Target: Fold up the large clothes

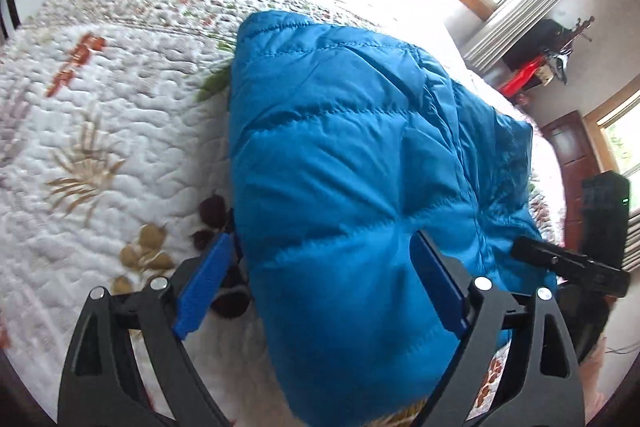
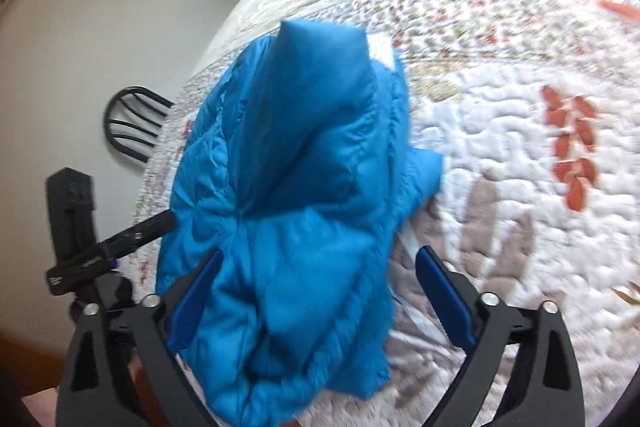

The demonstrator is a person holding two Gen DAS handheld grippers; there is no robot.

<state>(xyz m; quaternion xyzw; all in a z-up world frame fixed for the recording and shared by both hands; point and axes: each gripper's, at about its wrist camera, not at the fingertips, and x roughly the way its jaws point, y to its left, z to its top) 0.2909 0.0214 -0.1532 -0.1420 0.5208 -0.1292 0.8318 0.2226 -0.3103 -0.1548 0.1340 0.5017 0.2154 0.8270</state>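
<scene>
Quilted floral bed [image 1: 100, 131], window upper right. Blue puffer jacket [image 1: 340, 155] folded at frame centre. Left tool [image 1: 320, 267] and right tool [image 2: 320, 279] both spread apart, gripping nothing.

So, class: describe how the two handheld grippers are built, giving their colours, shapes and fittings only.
The left gripper and right gripper look alike: matt black triangular linkage arms with cut-out slots, round silver pivot bolts, and flat blue finger pads with a ribbed face. No cables, markings or sleeves can be made out.
</scene>
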